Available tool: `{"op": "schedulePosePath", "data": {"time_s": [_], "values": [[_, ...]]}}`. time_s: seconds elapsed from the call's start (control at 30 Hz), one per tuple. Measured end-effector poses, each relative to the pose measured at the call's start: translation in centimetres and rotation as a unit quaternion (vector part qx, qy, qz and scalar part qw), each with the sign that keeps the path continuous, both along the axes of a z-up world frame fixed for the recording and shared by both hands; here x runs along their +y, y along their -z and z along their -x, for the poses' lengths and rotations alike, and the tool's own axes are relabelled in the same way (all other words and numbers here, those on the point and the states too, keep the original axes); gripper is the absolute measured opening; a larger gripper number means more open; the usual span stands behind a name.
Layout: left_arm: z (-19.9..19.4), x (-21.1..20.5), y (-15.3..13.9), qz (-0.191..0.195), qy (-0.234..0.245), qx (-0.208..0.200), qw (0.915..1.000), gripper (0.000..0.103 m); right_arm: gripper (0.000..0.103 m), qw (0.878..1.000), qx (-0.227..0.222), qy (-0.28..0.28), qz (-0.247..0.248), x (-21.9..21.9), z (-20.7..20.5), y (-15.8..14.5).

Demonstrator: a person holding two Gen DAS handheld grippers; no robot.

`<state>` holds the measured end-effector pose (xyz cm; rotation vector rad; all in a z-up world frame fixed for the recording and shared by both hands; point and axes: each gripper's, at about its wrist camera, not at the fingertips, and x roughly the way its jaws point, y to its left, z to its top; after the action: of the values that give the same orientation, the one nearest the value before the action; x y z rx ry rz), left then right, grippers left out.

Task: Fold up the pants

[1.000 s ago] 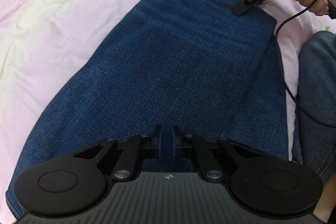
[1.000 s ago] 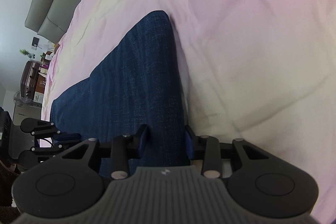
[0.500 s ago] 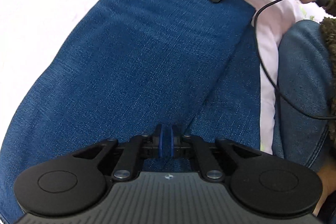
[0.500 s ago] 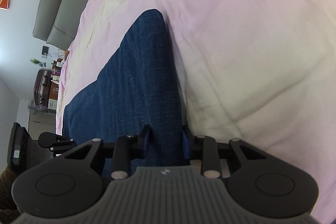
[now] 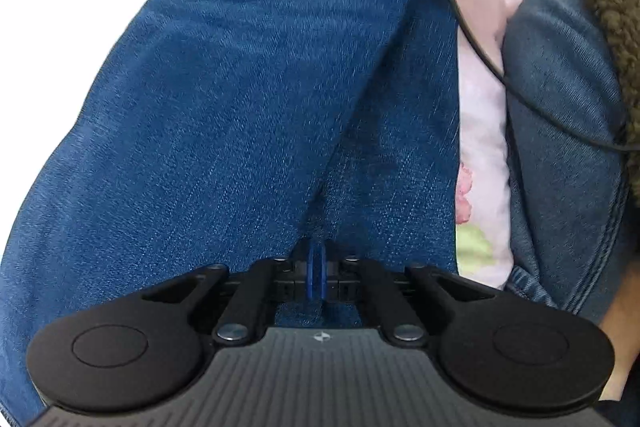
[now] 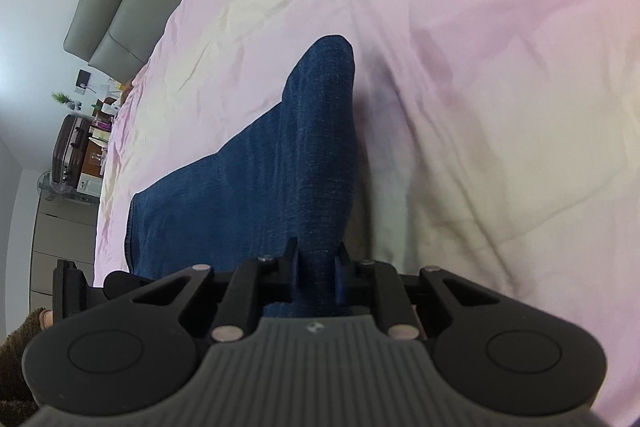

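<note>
No legible text or numbers anywhere — only a small, wordless emblem on each claw housing (image 5: 321,337).

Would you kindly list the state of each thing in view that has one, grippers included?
Dark blue denim pants: partly folded, layers overlapping, lying on the bed.
Left gripper: shut, pinching a denim edge.
Right gripper: jaws closing, a raised ridge of denim between them.
Pale pink bedsheet: spread out, creased.
Thin black cable: slack, draped across the sheet.

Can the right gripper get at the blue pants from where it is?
Yes, it looks so. The right gripper already has a raised fold of the blue pants between its closing jaws, and nothing blocks it on the pink bedsheet.
</note>
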<state>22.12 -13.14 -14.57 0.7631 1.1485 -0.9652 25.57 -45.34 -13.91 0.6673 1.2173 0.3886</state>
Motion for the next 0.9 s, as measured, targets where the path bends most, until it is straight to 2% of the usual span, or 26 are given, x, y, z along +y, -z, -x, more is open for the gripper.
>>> {"op": "schedulePosePath", "data": {"time_s": [0.1,0.17,0.3,0.43,0.5,0.6,0.7,0.77,0.9], "values": [[1.3,0.4,-2.5,0.034,0.001,0.008,0.9994,0.002,0.012,1.0,-0.003,0.003,0.01,0.5,0.0,-0.7],[2.6,-0.2,-3.0,0.036,0.013,0.0,0.9993,0.002,0.012,1.0,-0.006,0.0,0.02,1.1,-0.1,-1.2],[4.4,-1.2,-0.5,0.029,0.017,0.033,0.9989,0.002,0.012,0.999,-0.005,0.0,0.034,1.4,-0.2,-1.6],[4.7,-1.1,0.5,0.04,-0.022,0.053,0.9976,0.002,0.011,0.999,-0.006,0.003,0.039,1.8,0.1,-2.3],[4.8,-0.1,-1.0,0.059,-0.031,0.057,0.9961,0.002,0.011,0.999,-0.009,0.005,0.034,2.2,0.3,-3.3],[4.6,2.6,-4.5,0.103,-0.057,0.053,0.9917,0.011,0.01,0.999,-0.023,0.002,0.03,3.2,0.3,-5.9],[4.0,7.2,-8.1,0.134,-0.116,0.026,0.9838,0.012,0.009,0.999,-0.033,-0.006,0.03,5.1,0.1,-8.8],[3.3,11.0,-9.8,0.147,-0.162,0.007,0.9757,0.013,0.009,0.999,-0.037,-0.01,0.032,6.8,-0.1,-10.8],[1.2,18.6,-10.9,0.143,-0.275,-0.046,0.9495,0.017,0.009,0.998,-0.053,-0.025,0.035,11.4,-1.0,-14.5]]}}
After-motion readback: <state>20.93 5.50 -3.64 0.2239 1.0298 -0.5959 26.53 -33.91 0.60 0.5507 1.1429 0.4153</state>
